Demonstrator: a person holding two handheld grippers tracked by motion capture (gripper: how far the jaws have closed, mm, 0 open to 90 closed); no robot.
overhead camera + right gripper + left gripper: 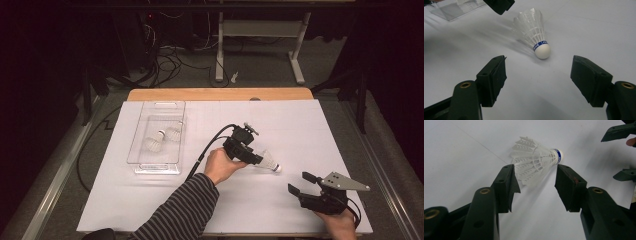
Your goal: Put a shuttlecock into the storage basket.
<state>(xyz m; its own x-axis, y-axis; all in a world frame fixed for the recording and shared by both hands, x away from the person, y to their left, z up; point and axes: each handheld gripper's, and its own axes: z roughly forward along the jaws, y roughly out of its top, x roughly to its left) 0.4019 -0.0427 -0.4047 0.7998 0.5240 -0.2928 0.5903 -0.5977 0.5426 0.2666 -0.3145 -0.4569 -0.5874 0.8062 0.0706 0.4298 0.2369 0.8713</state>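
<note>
Progress: judged two-thirds done. Two shuttlecocks are binned; one remains loose, not yet gripped.

Right black claw (298, 183): nearest item, at the near right edge of the white-covered table (300, 125). Jaws wide apart, holding nothing, pointed left toward the loose shuttlecock but well short of it. The hand sits low at the table edge.

Left black claw (257, 159): mid-table, carried on a forearm in a striped sleeve (185, 212) reaching forward and right. Jaws apart, flanking the feather skirt without clamping it.

White feathered shuttlecock with a blue band and white cork tip (534, 161): lies on its side on the table between the left claw's jaws, cork toward the right claw.

Clear plastic rectangular bin (157, 165): far left of the table. Contains two white shuttlecocks (155, 142), lying near each other.
</note>
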